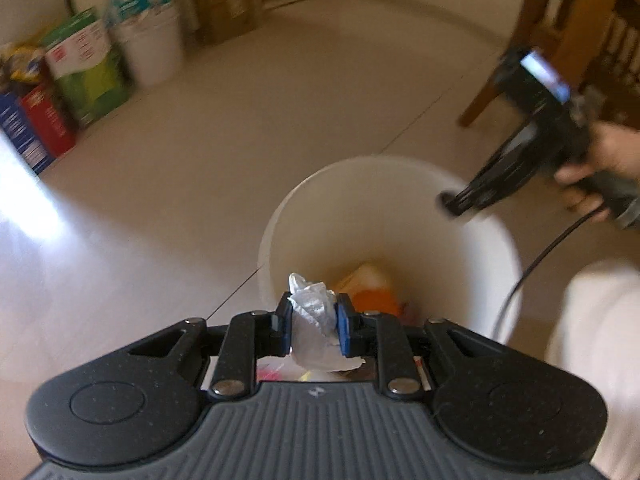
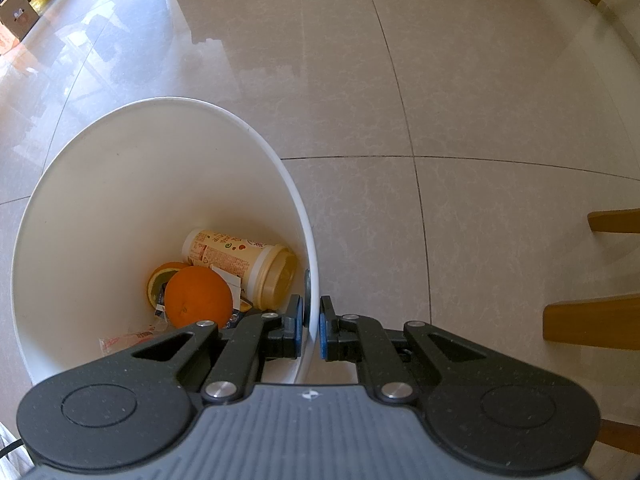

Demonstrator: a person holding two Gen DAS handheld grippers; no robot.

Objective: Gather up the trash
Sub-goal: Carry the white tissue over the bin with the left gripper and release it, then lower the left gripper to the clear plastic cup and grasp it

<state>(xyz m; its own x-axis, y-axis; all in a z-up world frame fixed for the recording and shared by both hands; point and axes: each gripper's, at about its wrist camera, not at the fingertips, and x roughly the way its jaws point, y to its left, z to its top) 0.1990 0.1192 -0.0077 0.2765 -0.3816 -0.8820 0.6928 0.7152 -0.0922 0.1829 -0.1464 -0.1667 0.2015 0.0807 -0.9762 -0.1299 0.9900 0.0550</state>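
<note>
Chair (image 1: 560,36) beside bin (image 2: 120,184) — cartons (image 1: 76,80) well apart.

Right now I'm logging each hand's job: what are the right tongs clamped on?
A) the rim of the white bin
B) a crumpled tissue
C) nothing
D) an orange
A: the right tongs are shut on the wall of the white bin, one pad inside and one outside.

Left tool (image 1: 312,320) pinching crumpled tissue (image 1: 314,320) above white bin (image 1: 304,216); right tool (image 1: 450,202) at rim.
</note>
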